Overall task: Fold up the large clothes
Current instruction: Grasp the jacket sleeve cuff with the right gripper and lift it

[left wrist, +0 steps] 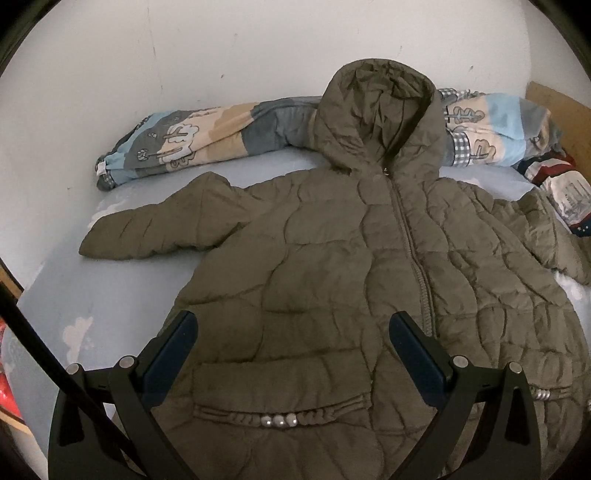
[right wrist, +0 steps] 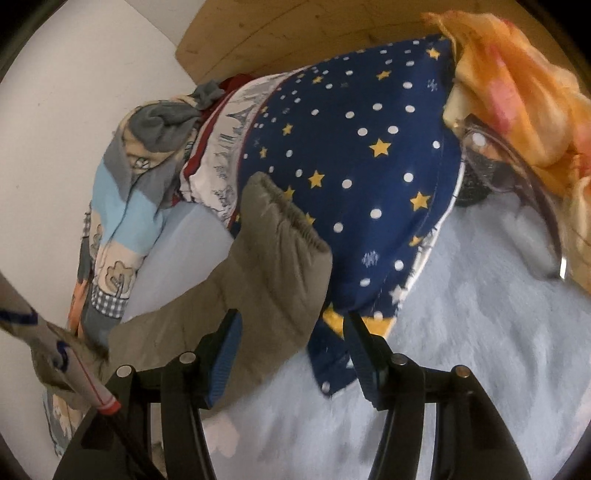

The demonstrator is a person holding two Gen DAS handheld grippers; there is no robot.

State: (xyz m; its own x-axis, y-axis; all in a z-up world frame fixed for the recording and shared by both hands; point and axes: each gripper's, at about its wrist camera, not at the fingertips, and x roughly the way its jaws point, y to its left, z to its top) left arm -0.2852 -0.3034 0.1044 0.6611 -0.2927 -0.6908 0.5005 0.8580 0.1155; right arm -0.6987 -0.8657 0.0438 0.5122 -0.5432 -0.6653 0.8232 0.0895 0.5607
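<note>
An olive quilted hooded jacket (left wrist: 332, 240) lies flat, front up and zipped, on a pale blue bed sheet (left wrist: 74, 302). Its hood (left wrist: 380, 118) rests against the wall and both sleeves spread outward. My left gripper (left wrist: 291, 325) is open and empty, hovering over the jacket's lower front. In the right wrist view, the jacket's right sleeve (right wrist: 258, 269) with its elastic cuff lies over a star-print pillow (right wrist: 351, 166). My right gripper (right wrist: 291, 325) is open and empty, just above that sleeve's edge.
A rolled patterned quilt (left wrist: 192, 140) runs along the white wall behind the jacket and also shows in the right wrist view (right wrist: 118, 206). An orange cloth (right wrist: 517, 85) lies at the far right. A wooden headboard (right wrist: 295, 33) stands behind the pillow.
</note>
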